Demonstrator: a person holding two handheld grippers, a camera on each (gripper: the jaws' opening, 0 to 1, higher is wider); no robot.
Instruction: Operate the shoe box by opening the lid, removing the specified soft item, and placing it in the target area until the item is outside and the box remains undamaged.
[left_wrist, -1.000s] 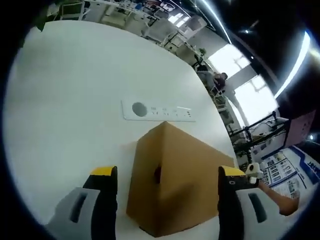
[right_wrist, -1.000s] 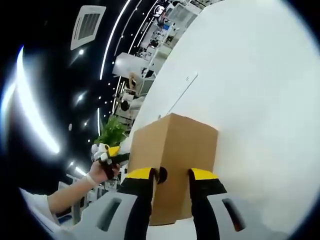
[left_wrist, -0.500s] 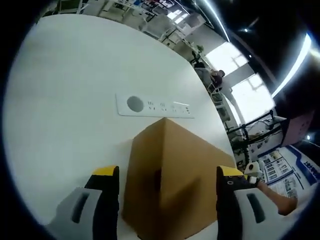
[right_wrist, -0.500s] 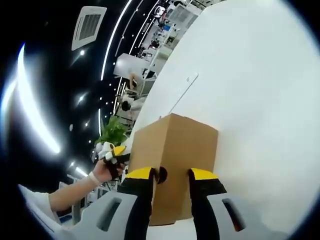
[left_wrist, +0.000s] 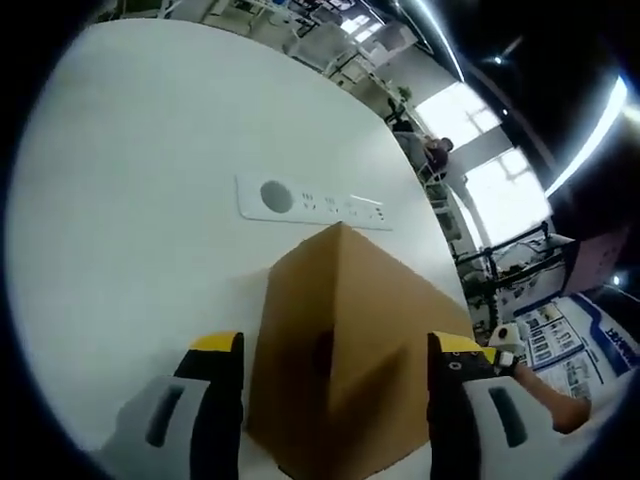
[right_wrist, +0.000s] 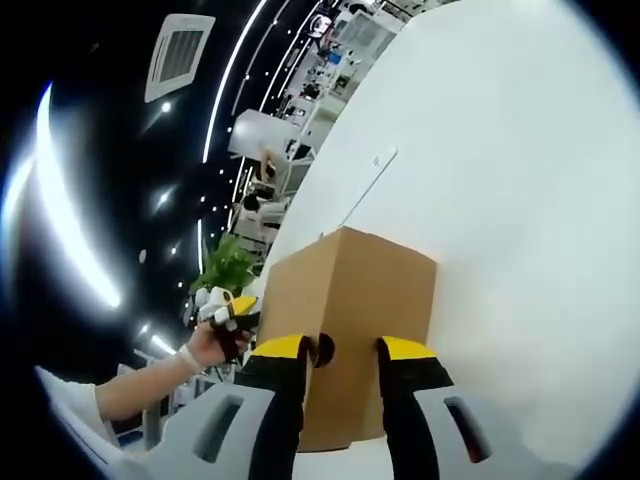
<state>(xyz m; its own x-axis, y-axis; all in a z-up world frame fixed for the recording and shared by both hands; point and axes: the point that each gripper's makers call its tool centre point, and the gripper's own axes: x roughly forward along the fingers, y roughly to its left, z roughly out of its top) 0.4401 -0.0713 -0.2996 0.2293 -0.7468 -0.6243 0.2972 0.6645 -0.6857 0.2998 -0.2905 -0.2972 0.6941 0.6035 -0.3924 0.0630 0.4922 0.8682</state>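
Lifting the lid cleanly looks like the step in hand, and it calls for a slow, even raise from both ends so the cardboard does not crease or tear. The box (left_wrist: 345, 360) is plain brown cardboard, shut, with sharp corners and a small dark finger hole in the end wall facing each camera. It stands on the white table (left_wrist: 130, 200), near a white power strip (left_wrist: 310, 205) that lies flat on the table just beyond the box.

At one end, the left gripper (left_wrist: 330, 355) has its jaws spread wide, one on either side of the box's end and apart from its walls, holding nothing. It would do well to close gently on the lid's edge and not on the base.

At the other end, the right gripper (right_wrist: 340, 350) has its jaws drawn close together, right at the finger hole in the box (right_wrist: 350, 320). Whether they pinch the cardboard there or merely rest against it, I cannot tell. In the right gripper view, a person's hand (right_wrist: 205, 345) shows beside the box's far end, holding the left gripper.

No soft item can be seen yet; it is presumably inside.
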